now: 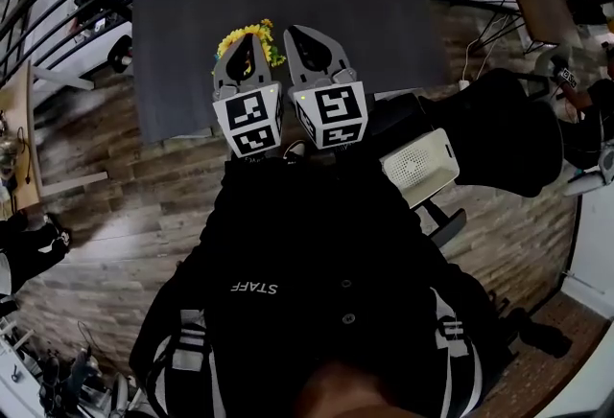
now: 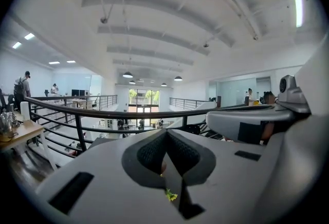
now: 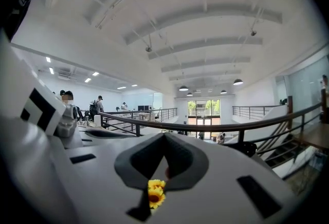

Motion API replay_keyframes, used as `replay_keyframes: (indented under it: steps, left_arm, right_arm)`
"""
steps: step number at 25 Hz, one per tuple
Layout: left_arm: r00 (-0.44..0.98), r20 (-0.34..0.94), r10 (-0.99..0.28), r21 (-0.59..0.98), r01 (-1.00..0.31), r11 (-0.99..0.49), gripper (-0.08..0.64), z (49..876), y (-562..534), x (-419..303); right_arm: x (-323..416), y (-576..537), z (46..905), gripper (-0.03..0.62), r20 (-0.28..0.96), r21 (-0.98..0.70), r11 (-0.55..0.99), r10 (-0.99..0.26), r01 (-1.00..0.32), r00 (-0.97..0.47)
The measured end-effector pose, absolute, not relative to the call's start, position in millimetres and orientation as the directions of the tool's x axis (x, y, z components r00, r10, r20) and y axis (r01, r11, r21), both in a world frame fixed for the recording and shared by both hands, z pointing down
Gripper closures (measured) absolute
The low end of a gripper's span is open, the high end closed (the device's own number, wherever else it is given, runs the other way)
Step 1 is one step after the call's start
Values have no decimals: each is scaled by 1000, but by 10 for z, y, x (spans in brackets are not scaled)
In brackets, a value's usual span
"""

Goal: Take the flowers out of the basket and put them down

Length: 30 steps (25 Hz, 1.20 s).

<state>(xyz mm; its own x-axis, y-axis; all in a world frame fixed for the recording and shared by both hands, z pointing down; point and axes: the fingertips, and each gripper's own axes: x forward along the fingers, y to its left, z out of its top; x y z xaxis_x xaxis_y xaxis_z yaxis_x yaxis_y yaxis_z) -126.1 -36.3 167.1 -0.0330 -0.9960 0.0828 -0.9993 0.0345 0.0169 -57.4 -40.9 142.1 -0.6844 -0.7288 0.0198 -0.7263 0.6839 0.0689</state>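
A bunch of yellow flowers (image 1: 240, 34) lies on the dark grey table (image 1: 365, 4), partly hidden behind my left gripper (image 1: 247, 44). I see no basket. Both grippers are held up side by side, close to the head camera and high above the table. The left gripper (image 2: 165, 134) has its jaws together with nothing visibly between them; a bit of yellow flower (image 2: 170, 196) shows far below through the gap. The right gripper (image 1: 305, 33) (image 3: 164, 136) is also shut and empty, with yellow flower heads (image 3: 155, 193) showing beneath it.
A black chair with a white box-like device (image 1: 419, 167) stands right of the person. Dark railings (image 2: 103, 113) (image 3: 205, 126) run beyond the table's far edge, over a large open hall. Wooden floor (image 1: 115, 167) surrounds the table. People stand far off at desks.
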Motion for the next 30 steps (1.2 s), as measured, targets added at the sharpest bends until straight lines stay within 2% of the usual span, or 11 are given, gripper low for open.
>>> replay_keyframes:
  steps: [30]
  left_arm:
    - [-35, 68, -997, 28, -999, 37, 558, 1669, -288, -1299]
  right_arm:
    - [-480, -403, 1359, 580, -8, 73, 656, -752, -751, -659]
